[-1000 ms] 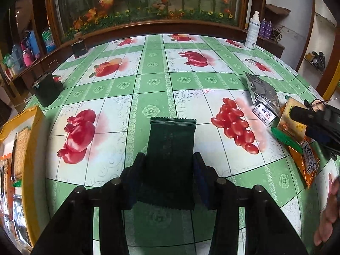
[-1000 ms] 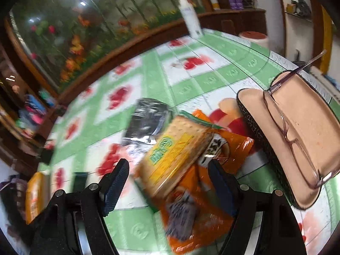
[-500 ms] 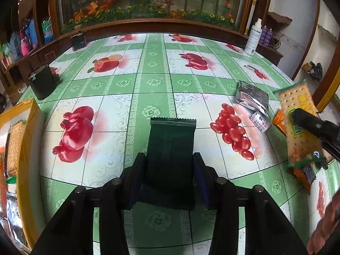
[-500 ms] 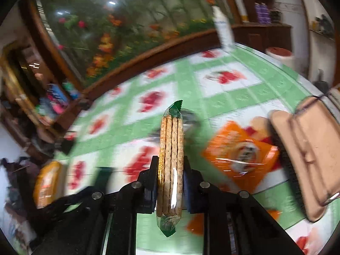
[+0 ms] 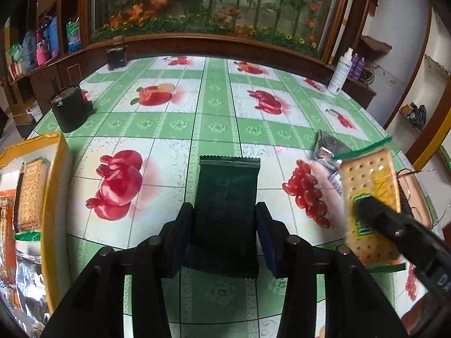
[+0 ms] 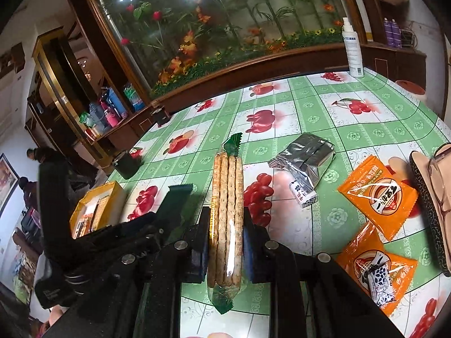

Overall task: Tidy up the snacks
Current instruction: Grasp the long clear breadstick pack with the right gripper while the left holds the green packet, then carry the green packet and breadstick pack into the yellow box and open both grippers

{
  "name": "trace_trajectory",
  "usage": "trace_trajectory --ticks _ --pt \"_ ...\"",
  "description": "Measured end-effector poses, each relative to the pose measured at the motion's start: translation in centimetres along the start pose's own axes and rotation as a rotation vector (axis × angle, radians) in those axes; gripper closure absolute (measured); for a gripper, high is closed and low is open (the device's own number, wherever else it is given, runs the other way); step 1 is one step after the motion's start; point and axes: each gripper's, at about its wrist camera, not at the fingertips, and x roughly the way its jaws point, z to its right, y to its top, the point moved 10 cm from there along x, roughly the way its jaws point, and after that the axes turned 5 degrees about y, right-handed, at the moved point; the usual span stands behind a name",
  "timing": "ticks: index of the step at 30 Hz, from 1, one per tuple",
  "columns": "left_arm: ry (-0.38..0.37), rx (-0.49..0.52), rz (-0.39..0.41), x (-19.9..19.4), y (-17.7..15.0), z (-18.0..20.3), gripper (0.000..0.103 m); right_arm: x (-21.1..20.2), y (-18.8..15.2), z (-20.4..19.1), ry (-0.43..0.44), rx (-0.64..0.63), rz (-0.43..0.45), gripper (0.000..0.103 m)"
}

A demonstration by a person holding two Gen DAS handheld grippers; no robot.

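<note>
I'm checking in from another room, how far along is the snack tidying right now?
Partly done. The yellow box already holds several packets. The left gripper holds a dark green packet and the right gripper a cracker pack. The silver pouch and two orange packets remain on the table.

Ahead of my tongs the green fruit-print tablecloth (image 5: 217, 118) lies open through its middle, wide enough to pass. On my left the yellow box (image 5: 60, 169) stands at the table edge, a black pot (image 5: 69, 109) beyond it. On my right, a silver packet (image 6: 305, 156), two orange packets (image 6: 377, 194) and a glasses case (image 6: 422, 197) crowd the surface. A white spray bottle (image 6: 352, 50) stands at the far edge.
</note>
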Motion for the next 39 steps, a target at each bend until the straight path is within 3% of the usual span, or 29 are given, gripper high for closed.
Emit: trace_trajectory --ticks 17,25,29,33,39 --pt "-0.044 -0.057 0.086 -3.5 1.6 -1.0 0.059 0.3 0.1 0.7 -0.017 -0.015 0.015 0.082" --pt "-0.089 -0.132 0.154 -9.1 1.2 -3.8 0.059 -0.4 0.2 -1.7 0.043 -0.041 0.057 0.082" --pt "-0.062 -0.155 0.179 -11.9 0.0 -7.1 0.059 -0.2 -0.4 -4.5 0.113 -0.034 0.047 0.082" --pt "-0.009 -0.225 0.181 -13.6 -2.0 -12.7 0.059 0.2 -1.8 -9.3 0.17 -0.1 0.036 0.081" --pt "0.086 -0.329 0.158 -13.8 -4.6 -20.3 0.059 4.0 -3.9 -16.8 0.255 -0.159 -0.055 0.081"
